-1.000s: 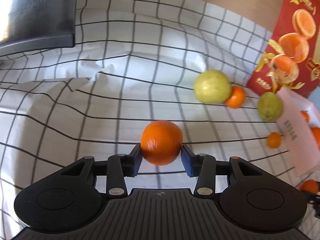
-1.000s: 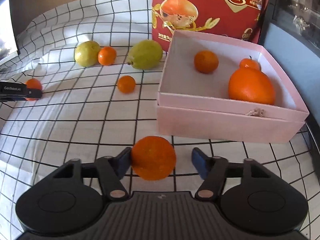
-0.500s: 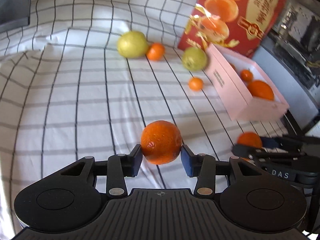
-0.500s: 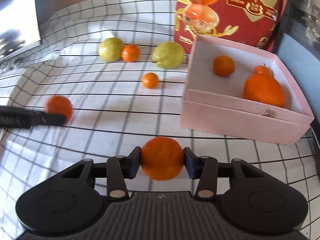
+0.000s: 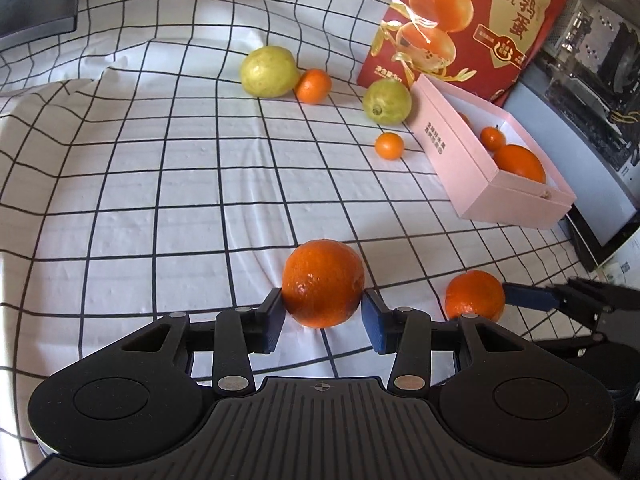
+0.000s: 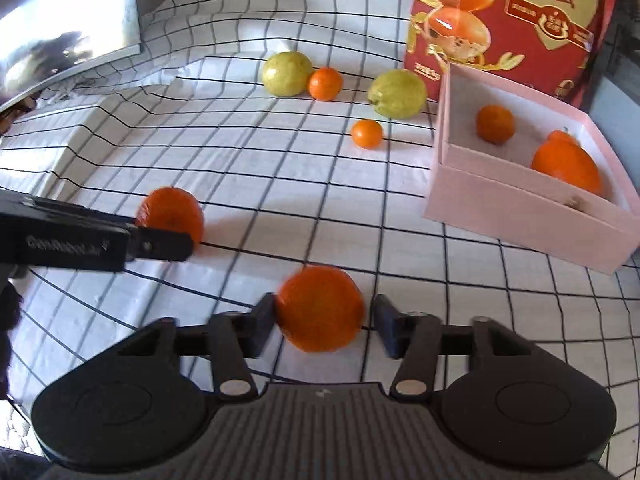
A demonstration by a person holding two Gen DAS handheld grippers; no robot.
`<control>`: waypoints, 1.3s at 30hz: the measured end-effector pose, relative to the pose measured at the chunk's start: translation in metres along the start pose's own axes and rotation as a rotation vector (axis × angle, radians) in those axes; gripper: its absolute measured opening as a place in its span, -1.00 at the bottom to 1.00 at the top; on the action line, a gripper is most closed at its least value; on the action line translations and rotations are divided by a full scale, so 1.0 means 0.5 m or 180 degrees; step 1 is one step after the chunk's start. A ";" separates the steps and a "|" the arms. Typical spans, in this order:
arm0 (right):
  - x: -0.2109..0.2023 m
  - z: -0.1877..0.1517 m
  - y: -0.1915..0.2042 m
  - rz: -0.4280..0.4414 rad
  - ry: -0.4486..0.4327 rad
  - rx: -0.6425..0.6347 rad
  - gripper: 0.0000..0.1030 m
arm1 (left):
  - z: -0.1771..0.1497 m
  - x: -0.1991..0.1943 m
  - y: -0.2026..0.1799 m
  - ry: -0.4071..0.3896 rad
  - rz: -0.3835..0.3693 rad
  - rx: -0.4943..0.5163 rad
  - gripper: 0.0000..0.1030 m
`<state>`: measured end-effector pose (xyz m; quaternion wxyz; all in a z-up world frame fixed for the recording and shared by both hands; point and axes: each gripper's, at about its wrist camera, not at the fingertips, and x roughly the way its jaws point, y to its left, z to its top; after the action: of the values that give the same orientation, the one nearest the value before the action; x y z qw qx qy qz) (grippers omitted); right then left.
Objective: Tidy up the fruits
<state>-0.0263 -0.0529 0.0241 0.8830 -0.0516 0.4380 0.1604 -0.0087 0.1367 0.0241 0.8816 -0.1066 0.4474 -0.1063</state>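
The left tongs are clamped on an orange, held above the checked cloth. The right tongs grip a second orange, though a sliver of gap shows at the right pad. Ahead sits the pink box holding three oranges, before a red carton. Two green fruits and two small oranges lie on the cloth near the box.
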 end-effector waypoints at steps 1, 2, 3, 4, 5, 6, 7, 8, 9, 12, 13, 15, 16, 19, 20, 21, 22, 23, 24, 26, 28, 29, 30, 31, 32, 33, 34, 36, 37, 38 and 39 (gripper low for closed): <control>0.001 -0.005 -0.004 -0.0044 -0.0009 0.0025 0.39 | 0.001 0.001 0.001 -0.0005 -0.0002 -0.0014 -0.09; 0.001 -0.010 -0.008 -0.0048 -0.0003 0.0052 0.42 | 0.002 0.001 0.001 -0.0006 -0.0002 -0.0022 -0.09; 0.000 -0.014 -0.012 -0.0027 0.0008 0.0087 0.43 | 0.003 0.002 0.001 -0.0005 -0.0002 -0.0018 -0.09; -0.003 -0.018 -0.014 -0.0019 -0.0012 0.0112 0.47 | 0.004 0.004 0.000 0.0007 -0.0010 -0.0019 -0.09; -0.004 -0.022 -0.015 -0.0046 -0.0020 0.0121 0.50 | 0.005 0.006 0.000 0.0020 -0.0019 -0.0033 -0.10; -0.004 -0.025 -0.013 -0.0067 -0.0029 0.0111 0.52 | 0.005 0.007 0.001 0.0024 -0.0027 -0.0067 -0.10; -0.005 -0.028 -0.011 -0.0090 -0.0039 0.0091 0.56 | 0.006 0.008 0.001 0.0026 -0.0031 -0.0093 -0.11; -0.005 -0.030 -0.010 -0.0119 -0.0061 0.0089 0.59 | 0.007 0.009 0.001 0.0027 -0.0031 -0.0108 -0.11; -0.006 -0.032 -0.010 -0.0131 -0.0072 0.0101 0.61 | 0.007 0.009 0.000 0.0026 -0.0028 -0.0114 -0.11; -0.006 -0.035 -0.015 -0.0137 -0.0081 0.0147 0.70 | 0.015 0.013 -0.004 0.0038 -0.0015 -0.0082 -0.14; -0.006 -0.036 -0.016 -0.0141 -0.0081 0.0150 0.74 | 0.018 0.013 -0.005 0.0034 -0.0023 -0.0069 -0.16; -0.005 -0.037 -0.019 -0.0147 -0.0078 0.0163 0.80 | 0.024 0.014 -0.006 0.0022 -0.0029 -0.0056 -0.17; -0.004 -0.038 -0.020 -0.0150 -0.0079 0.0165 0.85 | 0.026 0.014 -0.006 0.0018 -0.0030 -0.0051 -0.18; -0.005 -0.041 -0.023 -0.0138 -0.0088 0.0152 0.89 | 0.026 0.015 -0.007 0.0032 -0.0028 -0.0037 -0.19; -0.005 -0.042 -0.025 -0.0135 -0.0095 0.0150 0.90 | 0.026 0.015 -0.008 0.0040 -0.0036 -0.0034 -0.19; -0.005 -0.043 -0.026 -0.0134 -0.0102 0.0152 0.91 | 0.025 0.014 -0.008 0.0050 -0.0046 -0.0031 -0.19; -0.005 -0.045 -0.027 -0.0137 -0.0116 0.0158 0.94 | 0.025 0.013 -0.008 0.0060 -0.0059 -0.0029 -0.19; -0.005 -0.048 -0.028 -0.0141 -0.0128 0.0162 0.97 | 0.024 0.012 -0.009 0.0071 -0.0071 -0.0028 -0.19; -0.004 -0.050 -0.028 -0.0149 -0.0133 0.0169 1.00 | 0.023 0.011 -0.009 0.0082 -0.0082 -0.0028 -0.19; -0.005 -0.052 -0.029 -0.0145 -0.0147 0.0171 1.00 | 0.019 0.007 -0.012 0.0092 -0.0093 -0.0034 -0.19; -0.005 -0.051 -0.030 -0.0144 -0.0133 0.0180 1.00 | 0.014 0.002 -0.013 0.0093 -0.0102 -0.0036 -0.19; -0.005 -0.050 -0.029 -0.0149 -0.0119 0.0187 1.00 | 0.012 0.001 -0.012 0.0096 -0.0110 -0.0039 -0.19; -0.005 -0.049 -0.029 -0.0155 -0.0104 0.0197 1.00 | 0.010 0.000 -0.011 0.0098 -0.0115 -0.0045 -0.19; -0.005 -0.047 -0.029 -0.0158 -0.0087 0.0204 1.00 | 0.008 -0.001 -0.010 0.0101 -0.0120 -0.0052 -0.19; -0.004 -0.046 -0.030 -0.0158 -0.0068 0.0206 1.00 | 0.007 -0.002 -0.009 0.0104 -0.0124 -0.0058 -0.19; -0.004 -0.044 -0.030 -0.0157 -0.0051 0.0201 1.00 | 0.006 -0.003 -0.008 0.0105 -0.0126 -0.0066 -0.20; -0.003 -0.043 -0.030 -0.0154 -0.0036 0.0197 1.00 | 0.005 -0.004 -0.007 0.0104 -0.0125 -0.0068 -0.20; -0.002 -0.042 -0.030 -0.0143 -0.0039 0.0172 1.00 | 0.005 -0.005 -0.006 0.0102 -0.0125 -0.0067 -0.20; -0.003 -0.044 -0.030 -0.0142 -0.0059 0.0172 1.00 | 0.005 -0.005 -0.006 0.0104 -0.0128 -0.0065 -0.20; -0.003 -0.046 -0.030 -0.0144 -0.0078 0.0175 1.00 | 0.005 -0.005 -0.006 0.0108 -0.0127 -0.0063 -0.20; -0.004 -0.048 -0.030 -0.0148 -0.0090 0.0178 1.00 | 0.003 -0.006 -0.006 0.0110 -0.0124 -0.0062 -0.20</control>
<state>-0.0406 -0.0732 0.0104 0.8937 -0.0348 0.4285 0.1283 -0.0092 0.1349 0.0281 0.8705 -0.1219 0.4613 -0.1209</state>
